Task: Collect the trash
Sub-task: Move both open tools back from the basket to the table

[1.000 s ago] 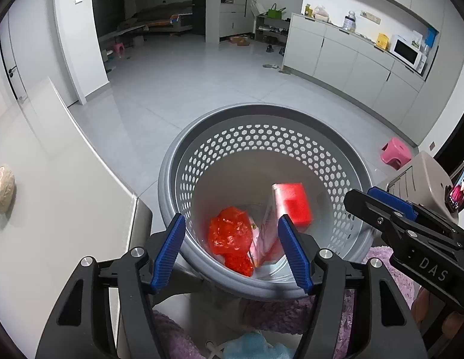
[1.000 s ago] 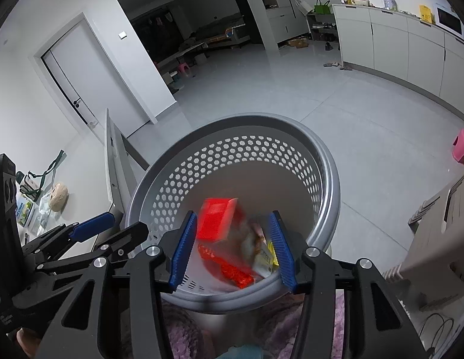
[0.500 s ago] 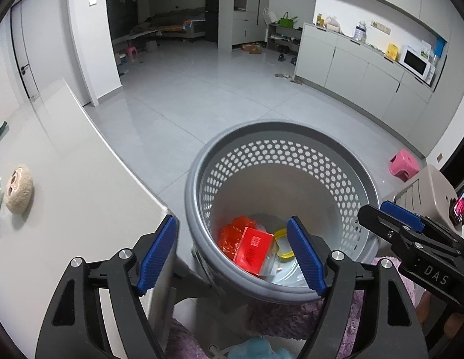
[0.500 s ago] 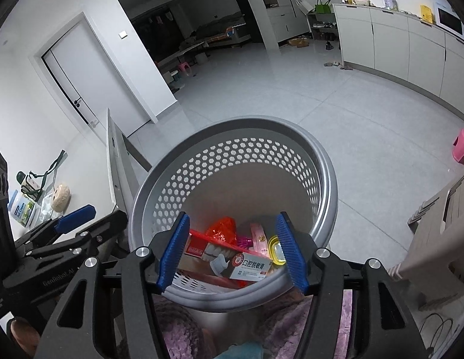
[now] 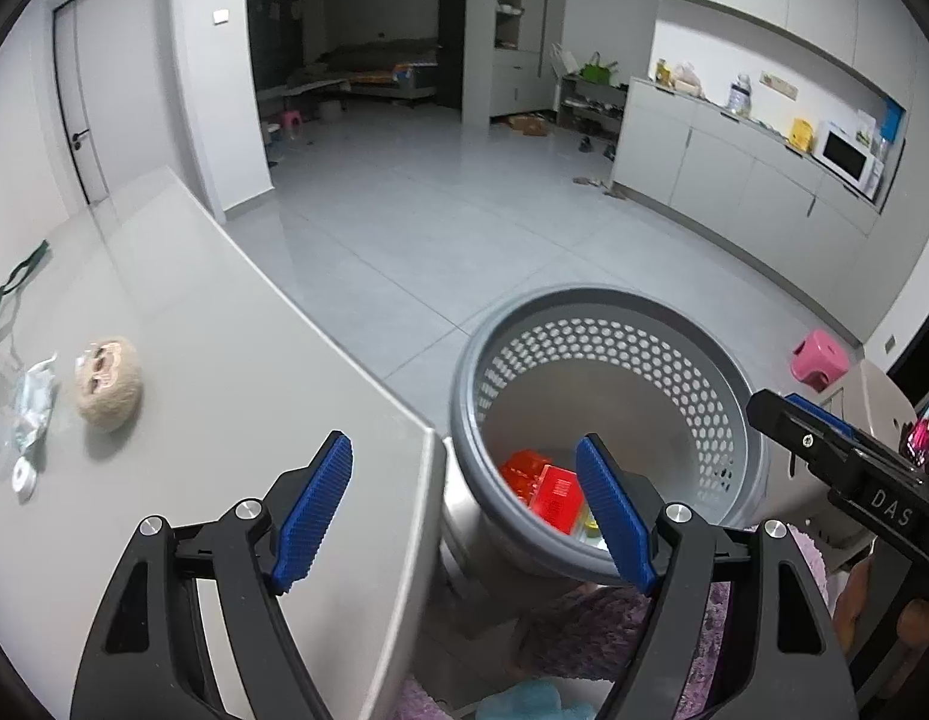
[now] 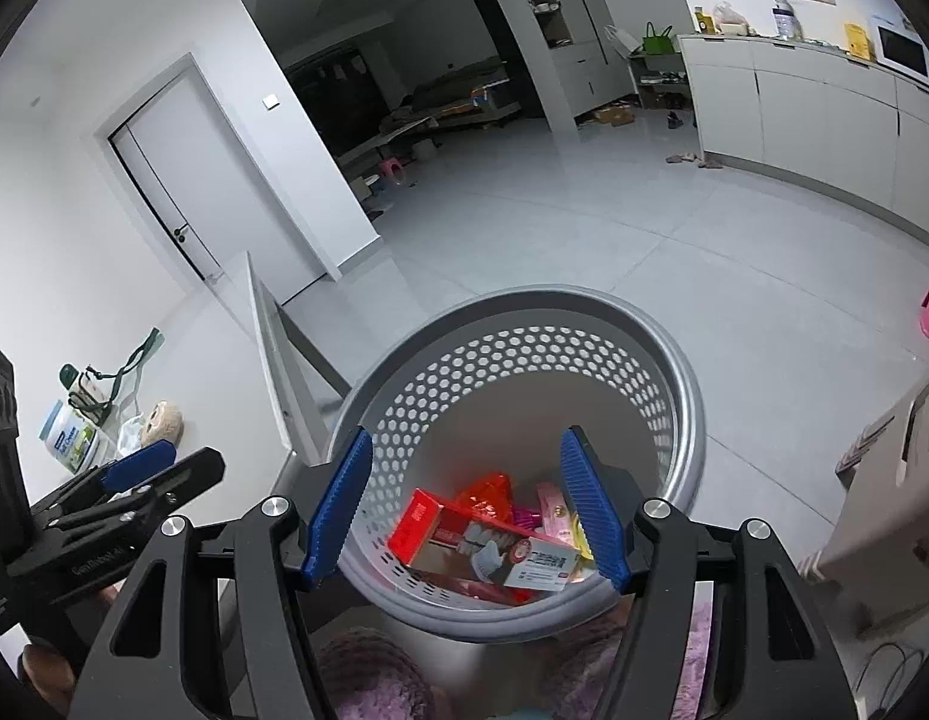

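A grey perforated basket (image 6: 674, 360) stands on the floor by the table corner. In it lie a red toothpaste box (image 6: 482, 546), a crumpled red wrapper (image 6: 488, 489) and a pink packet (image 6: 551, 510). My right gripper (image 6: 467, 444) hangs over the basket's near rim; its jaws are opening and nothing is between them. My left gripper (image 5: 464, 456) is open and empty, above the gap between the table (image 5: 224, 360) corner and the basket (image 5: 614, 312). From there the red box (image 5: 557, 495) shows low in the basket.
On the table lie a beige twine ball (image 5: 107, 384), crumpled clear plastic (image 5: 32, 408) and a small white ring (image 5: 25, 480). A pink stool (image 5: 818, 357) and a beige carrier (image 6: 884, 510) stand right of the basket. Purple fuzzy fabric (image 5: 584, 630) is below.
The red box left the right gripper's jaws and dropped into the basket, where it now lies flat. Both grippers opened wider. The left gripper rose and swung left toward the table.
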A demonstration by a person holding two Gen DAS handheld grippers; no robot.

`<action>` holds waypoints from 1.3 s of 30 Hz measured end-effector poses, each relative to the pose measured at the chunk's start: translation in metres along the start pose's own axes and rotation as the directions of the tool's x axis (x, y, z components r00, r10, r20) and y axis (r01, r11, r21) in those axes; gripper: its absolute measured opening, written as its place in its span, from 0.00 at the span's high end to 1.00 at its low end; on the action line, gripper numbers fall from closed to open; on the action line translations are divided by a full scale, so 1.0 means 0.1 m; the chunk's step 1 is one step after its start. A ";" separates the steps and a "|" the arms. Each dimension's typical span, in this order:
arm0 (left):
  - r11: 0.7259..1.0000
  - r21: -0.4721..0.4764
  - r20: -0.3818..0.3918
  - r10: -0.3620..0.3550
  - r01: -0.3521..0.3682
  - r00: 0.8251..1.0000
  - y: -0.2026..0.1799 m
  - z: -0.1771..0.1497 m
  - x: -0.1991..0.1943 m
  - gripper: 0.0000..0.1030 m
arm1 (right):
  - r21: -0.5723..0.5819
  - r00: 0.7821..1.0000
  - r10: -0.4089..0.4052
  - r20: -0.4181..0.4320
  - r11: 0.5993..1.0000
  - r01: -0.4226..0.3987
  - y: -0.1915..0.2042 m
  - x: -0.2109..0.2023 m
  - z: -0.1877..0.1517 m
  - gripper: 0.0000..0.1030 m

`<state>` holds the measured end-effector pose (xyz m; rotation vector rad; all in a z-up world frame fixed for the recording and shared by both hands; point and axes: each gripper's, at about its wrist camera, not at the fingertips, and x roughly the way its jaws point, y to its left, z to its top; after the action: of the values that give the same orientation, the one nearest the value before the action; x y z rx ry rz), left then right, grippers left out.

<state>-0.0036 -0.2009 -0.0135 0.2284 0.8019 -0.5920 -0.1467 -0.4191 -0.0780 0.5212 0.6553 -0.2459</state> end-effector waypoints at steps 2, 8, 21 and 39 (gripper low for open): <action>1.000 -0.015 0.009 0.011 -0.011 1.000 0.06 -0.01 -0.05 0.27 | -0.002 1.000 0.012 -0.010 1.000 -0.012 0.04 0.02 0.00 0.39; 0.997 -0.051 0.043 0.056 -0.054 0.998 0.24 -0.01 -0.24 0.22 | -0.047 0.998 0.048 -0.036 0.998 -0.050 0.24 0.10 0.08 0.39; 0.966 -0.168 0.048 0.206 -0.195 0.977 0.93 -0.13 -0.55 0.21 | -0.163 0.983 0.158 -0.098 0.972 -0.172 0.94 0.41 0.15 0.37; 0.881 -0.339 -0.019 0.346 -0.332 0.938 2.22 -0.20 -0.57 0.19 | -0.325 0.950 0.214 -0.229 0.903 -0.282 2.12 1.08 0.25 0.37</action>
<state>0.0813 0.0117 0.0086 0.0371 0.7864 -0.1210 0.0286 -0.2597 -0.0489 0.2760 0.7893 0.1667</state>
